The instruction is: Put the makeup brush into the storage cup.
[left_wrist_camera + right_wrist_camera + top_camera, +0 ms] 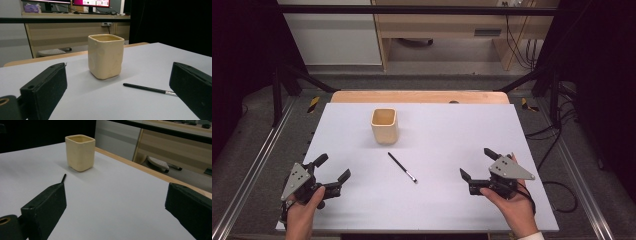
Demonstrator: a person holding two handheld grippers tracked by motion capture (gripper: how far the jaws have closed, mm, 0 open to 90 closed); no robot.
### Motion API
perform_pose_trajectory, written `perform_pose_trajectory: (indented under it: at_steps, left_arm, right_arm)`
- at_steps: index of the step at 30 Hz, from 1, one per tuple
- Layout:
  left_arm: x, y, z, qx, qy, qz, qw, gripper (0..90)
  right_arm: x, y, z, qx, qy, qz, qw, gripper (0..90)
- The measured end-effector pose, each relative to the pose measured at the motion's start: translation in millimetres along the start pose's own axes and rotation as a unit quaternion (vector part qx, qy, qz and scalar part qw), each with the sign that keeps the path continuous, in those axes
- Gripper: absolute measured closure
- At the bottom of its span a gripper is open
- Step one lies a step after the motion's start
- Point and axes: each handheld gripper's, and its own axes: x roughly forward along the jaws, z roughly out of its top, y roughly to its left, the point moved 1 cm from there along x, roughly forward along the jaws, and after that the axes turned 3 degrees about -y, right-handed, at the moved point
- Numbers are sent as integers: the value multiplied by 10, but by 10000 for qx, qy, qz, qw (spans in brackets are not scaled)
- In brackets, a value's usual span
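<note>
Nothing is in hand yet. The thin black brush with a metal ferrule (402, 167) lies flat on the white table (452, 200) at the centre of the high view, just below the cream square ceramic cup (385, 126), untouched. The left gripper (333, 170), lower left, and the right gripper (475, 163), lower right, both stand wide apart, empty. Picking up the brush and, likely, putting it in the cup remains.

A pale cream-yellow square ceramic cup (385, 126) stands on a plain white tabletop (452, 130). The slim brush (402, 167) is black with a silver metal band; wood edging (419, 96) is tan.
</note>
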Motion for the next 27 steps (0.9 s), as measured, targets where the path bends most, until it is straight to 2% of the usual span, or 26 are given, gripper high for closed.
perform_pose_trajectory:
  at_steps: [2, 3, 5, 7, 8, 10, 14, 15, 16, 19, 20, 22, 23, 27]
  left_arm:
    - [-4, -6, -6, -7, 8, -22, 10000, 9]
    - [-5, -10, -10, -6, 18, -42, 10000, 9]
    - [-4, -11, -12, -1, 24, -52, 10000, 9]
    - [-8, -14, -12, 11, 36, -62, 10000, 9]
    - [-8, -14, -12, 11, 36, -62, 10000, 9]
    - [-14, -12, -13, 16, 45, -53, 10000, 9]
    - [-29, -5, -14, 14, 35, -33, 10000, 10]
    - [-31, -7, -14, 5, 36, -26, 10000, 11]
    - [-32, -6, -15, 16, 41, -23, 10000, 11]
    - [-29, -5, -16, 18, 45, -29, 10000, 11]
    - [-29, -5, -16, 18, 45, -29, 10000, 11]
    - [-29, -6, -10, 19, 22, -42, 10000, 12]
    - [-29, -7, -8, 23, 29, -52, 10000, 12]
    - [-18, -2, -16, 43, 61, -51, 10000, 11]
  right_arm:
    - [48, 38, 129, -32, 32, 92, 9999, 39]
    - [105, 80, 256, -94, 80, 151, 9998, 39]
    - [125, 95, 294, -113, 108, 182, 9997, 38]
    - [233, 156, 420, -155, 367, 293, 9988, 35]
    - [233, 156, 420, -155, 367, 293, 9988, 35]
    - [294, 190, 463, -181, 544, 353, 9977, 36]
    - [445, 261, 516, -283, 1005, 490, 9933, 46]
    - [528, 280, 521, -340, 1203, 544, 9907, 49]
    - [528, 280, 521, -340, 1203, 544, 9907, 49]
    - [667, 298, 501, -362, 1493, 560, 9865, 51]
    - [667, 298, 501, -362, 1493, 560, 9865, 51]
    - [763, 301, 485, -369, 1714, 547, 9830, 52]
    - [763, 301, 485, -369, 1714, 547, 9830, 52]
    - [882, 324, 490, -369, 1923, 561, 9790, 53]
